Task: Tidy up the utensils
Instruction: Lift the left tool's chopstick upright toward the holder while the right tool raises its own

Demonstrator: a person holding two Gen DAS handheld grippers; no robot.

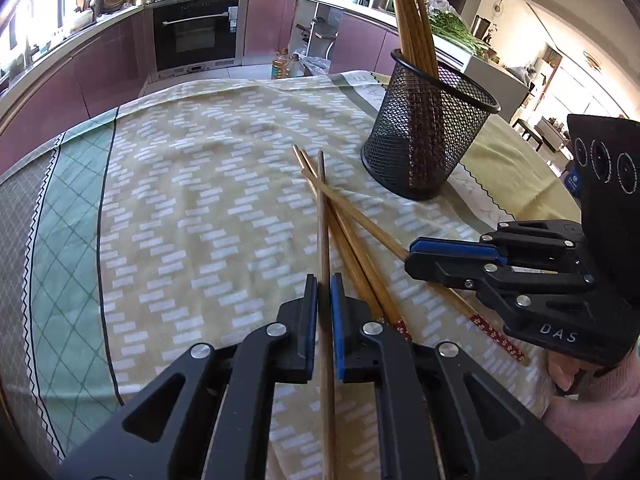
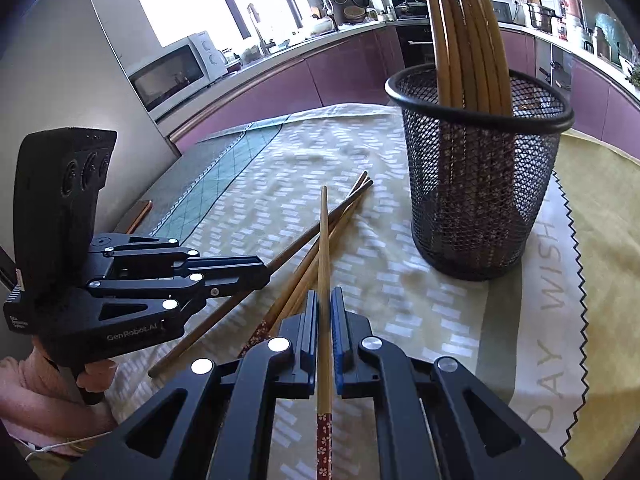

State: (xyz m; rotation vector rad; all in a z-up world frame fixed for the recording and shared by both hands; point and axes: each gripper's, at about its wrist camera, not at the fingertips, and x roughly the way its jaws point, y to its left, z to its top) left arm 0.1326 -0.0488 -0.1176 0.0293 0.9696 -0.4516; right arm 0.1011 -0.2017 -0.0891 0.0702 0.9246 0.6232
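Left of the cup (image 1: 430, 136), the left hand-held gripper (image 1: 324, 284) is pinching one plain chopstick (image 1: 323, 216) between nearly closed pads, its tip pointing away across the cloth (image 1: 200, 200). The grip sits along the shaft, probably so the stick can be tipped upright without slipping.

Nearer the cup, two loose chopsticks (image 1: 360, 256) are lying crossed under the held ones on the counter, tips converging in front of the cup; they appear to be waiting their turn.

Closest to the cup, the right hand-held gripper (image 2: 325, 300) is clamping a second chopstick (image 2: 324, 264) near its red flowered end (image 2: 324, 440), the tip aiming toward the cup's left side. Holding near the decorated end presumably leaves the narrow tip free to enter first.

The cup itself is standing upright on the cloth, already carrying a bundle (image 2: 468, 40) that is leaning against its rim, so the task seems partly complete.
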